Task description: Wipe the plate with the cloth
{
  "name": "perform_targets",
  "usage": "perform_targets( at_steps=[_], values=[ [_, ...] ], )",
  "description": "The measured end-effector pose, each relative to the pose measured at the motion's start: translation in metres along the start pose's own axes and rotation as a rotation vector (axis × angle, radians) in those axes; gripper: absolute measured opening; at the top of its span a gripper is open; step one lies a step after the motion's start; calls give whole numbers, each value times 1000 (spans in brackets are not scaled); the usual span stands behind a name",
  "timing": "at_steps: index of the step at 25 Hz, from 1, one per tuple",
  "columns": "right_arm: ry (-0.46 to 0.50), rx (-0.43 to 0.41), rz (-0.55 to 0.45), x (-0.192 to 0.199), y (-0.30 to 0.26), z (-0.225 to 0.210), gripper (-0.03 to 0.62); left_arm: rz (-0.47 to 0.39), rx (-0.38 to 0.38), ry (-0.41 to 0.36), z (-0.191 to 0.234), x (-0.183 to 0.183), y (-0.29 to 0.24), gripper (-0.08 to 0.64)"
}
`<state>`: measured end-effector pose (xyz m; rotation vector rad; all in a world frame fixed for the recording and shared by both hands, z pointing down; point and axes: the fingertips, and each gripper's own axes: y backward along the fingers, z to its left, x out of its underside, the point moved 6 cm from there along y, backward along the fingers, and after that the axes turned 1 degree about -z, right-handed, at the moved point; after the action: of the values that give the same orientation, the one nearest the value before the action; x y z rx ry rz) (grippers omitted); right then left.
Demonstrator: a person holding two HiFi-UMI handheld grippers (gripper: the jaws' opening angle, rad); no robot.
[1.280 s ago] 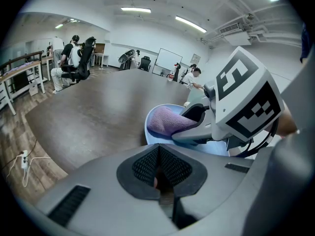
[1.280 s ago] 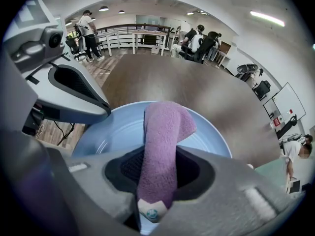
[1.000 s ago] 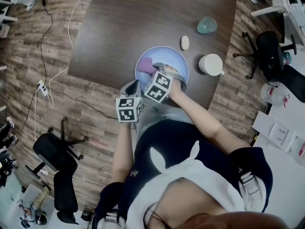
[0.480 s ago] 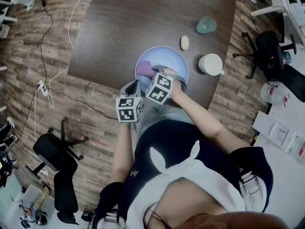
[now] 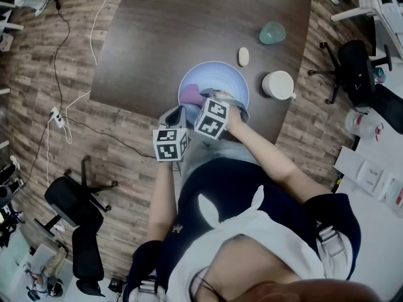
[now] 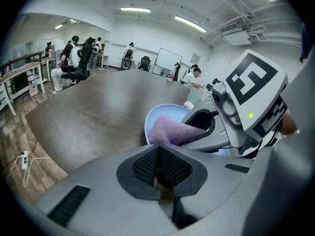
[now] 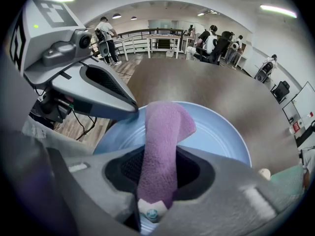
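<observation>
Since a second ago, the purple terry cloth (image 5: 189, 95) has slid a little toward the near-left part of the round pale-blue plate (image 5: 221, 68). The right gripper (image 5: 203, 98) has tipped with it, while the left gripper (image 5: 178, 113) has kept its place.

From the head view, the plate's near rim is hidden under the right gripper's marker cube (image 5: 211, 119) and the hand (image 5: 234, 119), and only the cloth's far end shows. In the right gripper view the jaws are clamped on the cloth (image 7: 160, 146). It runs up between them from a white label (image 7: 149, 211) at their base and flops onto the plate's inside, left of its middle.

The left gripper's (image 6: 158, 168) jaws are pressed together with nothing between them. Its tip is at the plate's near-left rim, but whether it touches the rim cannot be told. The plate stands at the near edge of a dark wooden table (image 5: 189, 24).
</observation>
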<state>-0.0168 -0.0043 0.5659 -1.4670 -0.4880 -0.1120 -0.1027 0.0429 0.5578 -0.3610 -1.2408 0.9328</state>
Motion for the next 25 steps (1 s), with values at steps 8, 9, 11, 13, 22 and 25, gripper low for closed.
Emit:
perform_targets(
  at_steps=[8, 9, 11, 13, 22, 25],
  values=[
    [-39, -41, -15, 1, 0, -9, 133, 2, -7, -17, -1, 0, 0, 3],
    [-39, -44, -16, 1, 0, -9, 133, 2, -7, -15, -1, 0, 0, 5],
    [-40, -45, -19, 0, 0, -10, 133, 2, -7, -14, 0, 0, 0, 5],
    [-44, -46, -20, 0, -1, -12, 133, 4, -7, -13, 0, 0, 0, 5],
    [-84, -44, -26, 2, 0, -26, 133, 3, -8, -11, 1, 0, -1, 5],
    [-92, -33, -28, 4, 1, -30, 133, 4, -10, -13, 0, -1, -1, 4]
  ],
)
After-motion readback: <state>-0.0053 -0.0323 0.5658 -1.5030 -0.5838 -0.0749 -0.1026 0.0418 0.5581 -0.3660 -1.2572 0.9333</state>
